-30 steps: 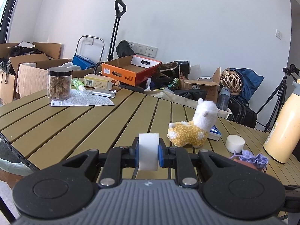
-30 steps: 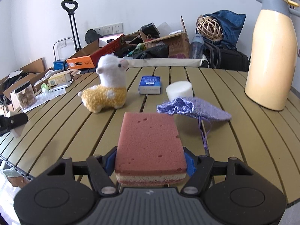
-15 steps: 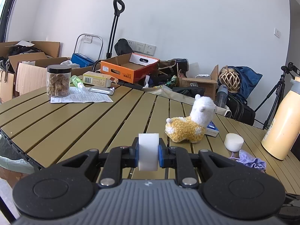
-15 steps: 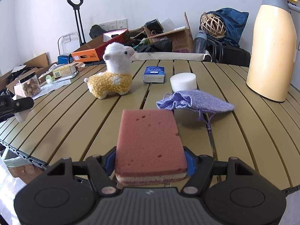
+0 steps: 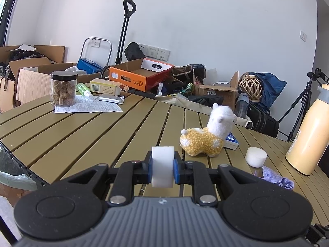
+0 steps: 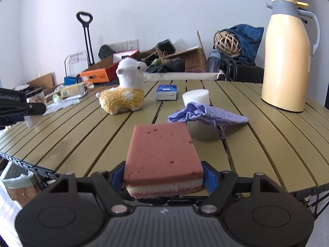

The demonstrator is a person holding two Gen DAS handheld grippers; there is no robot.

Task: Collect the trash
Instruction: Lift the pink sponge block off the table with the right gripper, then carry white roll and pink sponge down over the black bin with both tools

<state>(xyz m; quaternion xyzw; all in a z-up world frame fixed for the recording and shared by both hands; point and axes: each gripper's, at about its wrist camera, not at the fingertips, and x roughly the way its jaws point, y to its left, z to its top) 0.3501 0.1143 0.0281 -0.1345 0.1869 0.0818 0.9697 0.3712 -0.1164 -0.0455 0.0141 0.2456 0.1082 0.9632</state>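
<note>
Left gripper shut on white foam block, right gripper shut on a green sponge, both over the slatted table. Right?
Not quite. The right gripper is shut on a pink sponge, not a green one; the right wrist view shows it. The left gripper is shut on the white foam block, both over the slatted table.

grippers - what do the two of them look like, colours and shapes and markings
Both the left gripper and the right gripper look alike: ribbed grey body with a small pale logo, black linkage arms with silver screws, two round black discs, and blue pads on the jaws.
</note>
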